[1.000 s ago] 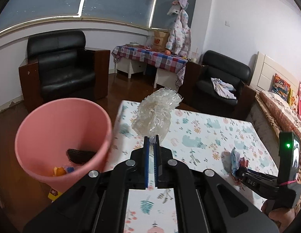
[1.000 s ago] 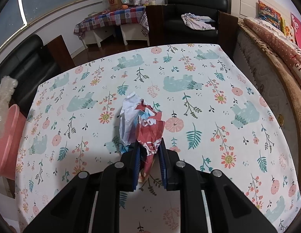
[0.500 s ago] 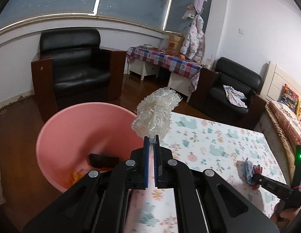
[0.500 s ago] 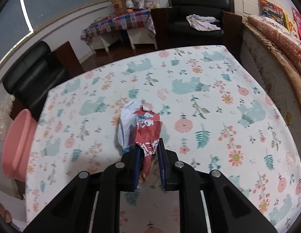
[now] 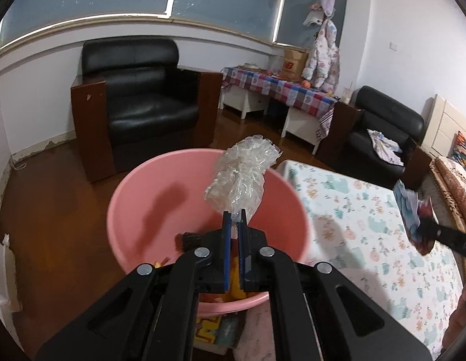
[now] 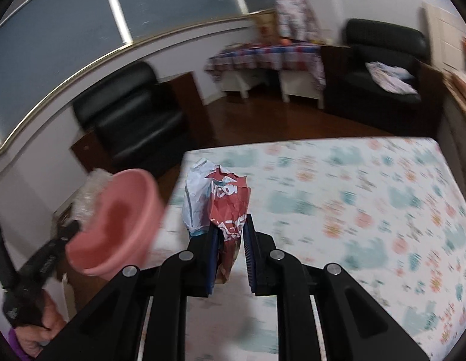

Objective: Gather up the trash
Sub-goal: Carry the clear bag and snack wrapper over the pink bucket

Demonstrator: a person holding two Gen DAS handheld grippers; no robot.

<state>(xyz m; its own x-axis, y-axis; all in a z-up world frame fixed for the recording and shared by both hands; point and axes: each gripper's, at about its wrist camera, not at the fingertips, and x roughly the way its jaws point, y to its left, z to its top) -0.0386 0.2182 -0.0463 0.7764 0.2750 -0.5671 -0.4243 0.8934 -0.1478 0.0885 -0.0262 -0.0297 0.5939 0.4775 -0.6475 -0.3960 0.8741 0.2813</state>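
Pink bin (image 5: 160, 198) on floor by table (image 5: 362, 219) edge, bits of trash already inside. Left tool (image 5: 232, 225) clamped tight on crumpled clear plastic bag (image 5: 240, 180), held right over bin mouth. Right tool (image 6: 230, 234) pinching crinkled red-and-white wrapper (image 6: 224, 201) above floral tablecloth, off table, bin to its left.

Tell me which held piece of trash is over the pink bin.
The clear plastic wad in the left gripper, over the pink bin. The red wrapper is over the table.
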